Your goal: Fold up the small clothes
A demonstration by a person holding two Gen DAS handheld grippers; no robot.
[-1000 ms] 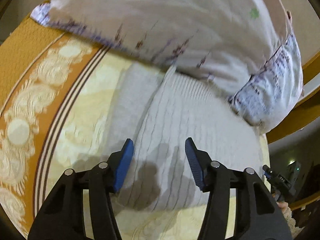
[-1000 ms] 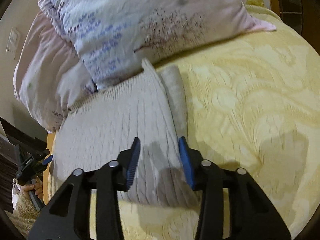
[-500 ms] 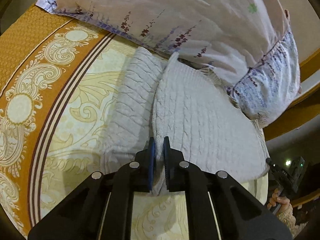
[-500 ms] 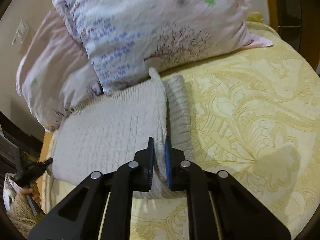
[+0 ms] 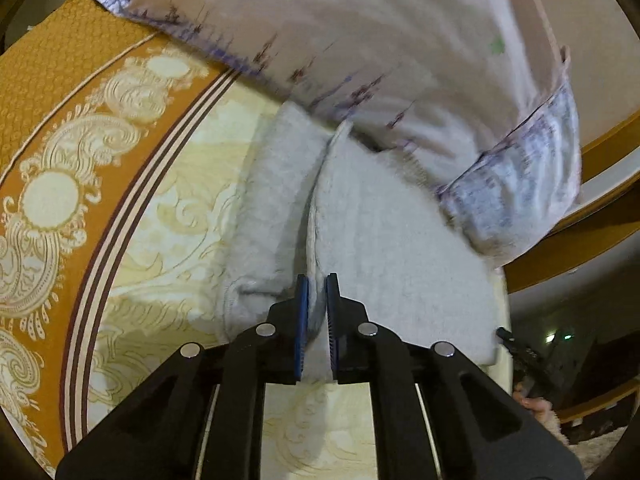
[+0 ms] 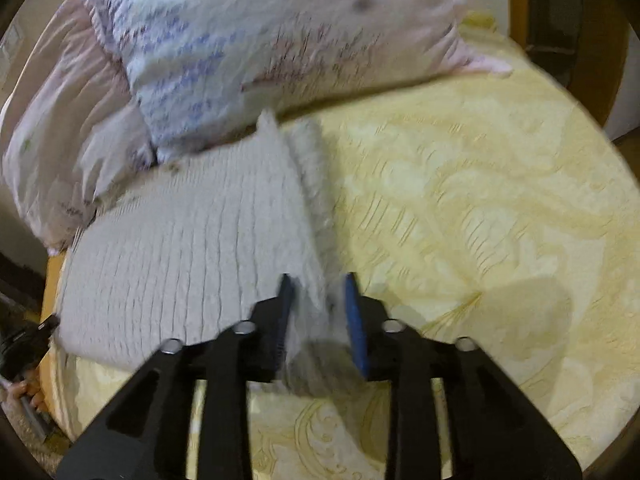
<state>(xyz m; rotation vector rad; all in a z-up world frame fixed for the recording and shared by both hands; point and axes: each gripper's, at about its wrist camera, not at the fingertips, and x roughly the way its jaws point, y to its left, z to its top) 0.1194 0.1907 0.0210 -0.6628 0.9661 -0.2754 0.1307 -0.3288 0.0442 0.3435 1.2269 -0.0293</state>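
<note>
A pale cable-knit sweater [image 5: 392, 248] lies folded on the yellow bedspread [image 5: 160, 220], its far end against the pillows. My left gripper [image 5: 317, 280] pinches the raised fold at the sweater's near edge. Its jaws are opening, and knit still fills the narrow gap between the blue pads. In the right wrist view the same sweater [image 6: 192, 248] lies left of centre. My right gripper [image 6: 318, 280] straddles its near right corner with its jaws opening. The fabric rests against the left pad and stands apart from the right one. Both views are blurred.
Two floral pillows [image 5: 360, 40] [image 6: 260, 32] lie along the far side. An orange patterned border [image 5: 60, 80] edges the bedspread on the left, and a wooden bed frame [image 5: 580, 248] shows at the right. A hand with a dark device [image 6: 24, 344] is past the bed edge.
A second ago both grippers stood open over the sweater's near edge, then both shut on the fold. Now the right jaws have parted widely, and the left jaws only slightly.
</note>
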